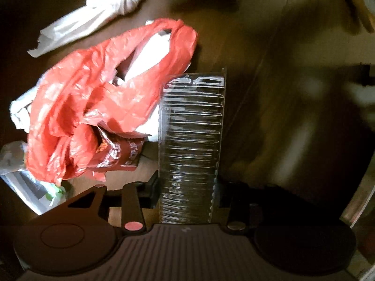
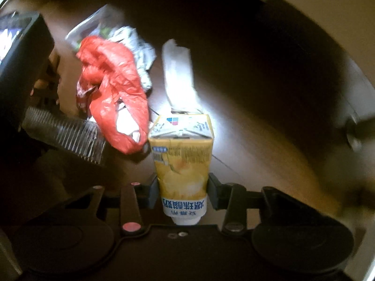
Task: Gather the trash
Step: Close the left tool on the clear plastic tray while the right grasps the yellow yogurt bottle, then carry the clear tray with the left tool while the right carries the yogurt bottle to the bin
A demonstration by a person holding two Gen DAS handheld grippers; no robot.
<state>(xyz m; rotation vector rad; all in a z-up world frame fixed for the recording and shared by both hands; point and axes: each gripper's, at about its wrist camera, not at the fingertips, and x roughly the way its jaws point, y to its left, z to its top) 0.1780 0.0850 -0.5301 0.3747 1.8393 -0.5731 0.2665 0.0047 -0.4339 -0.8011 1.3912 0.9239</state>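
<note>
The left gripper (image 1: 187, 194) is clenched on a clear ribbed plastic tray (image 1: 191, 145), a blister-style pack that stands lengthwise between the fingers and reaches well ahead of them; a hang slot is cut near its far end. In the right wrist view the same tray (image 2: 68, 133) shows off to the left, jutting from the dark body of the other tool.

Just left of the left gripper, touching the tray's side, lies a crumpled red plastic bag (image 1: 98, 107) on the brown wooden floor (image 1: 269, 93). A dark red snack wrapper (image 1: 121, 154) with pale print pokes from under the bag — the print is too blurred to read. Farther ahead and to the left rests a knotted white bag (image 1: 98, 14). At the near left, partly under the red bag, sits more whitish plastic packaging (image 1: 21, 175) with a bit of green.

The right gripper (image 2: 184, 192) grasps a yellow drink carton (image 2: 181, 161) near its base, the folded end pointing forward. The carton carries blue Chinese characters on a white band, seen upside down, and a small blue and red square logo on the folded end; the finer text is illegible. Ahead and left of it lie the red bag (image 2: 114, 93) and a crumpled silvery wrapper (image 2: 138, 53). Straight ahead, just beyond the carton, is a white paper-like piece (image 2: 180, 75), brightly lit.
</note>
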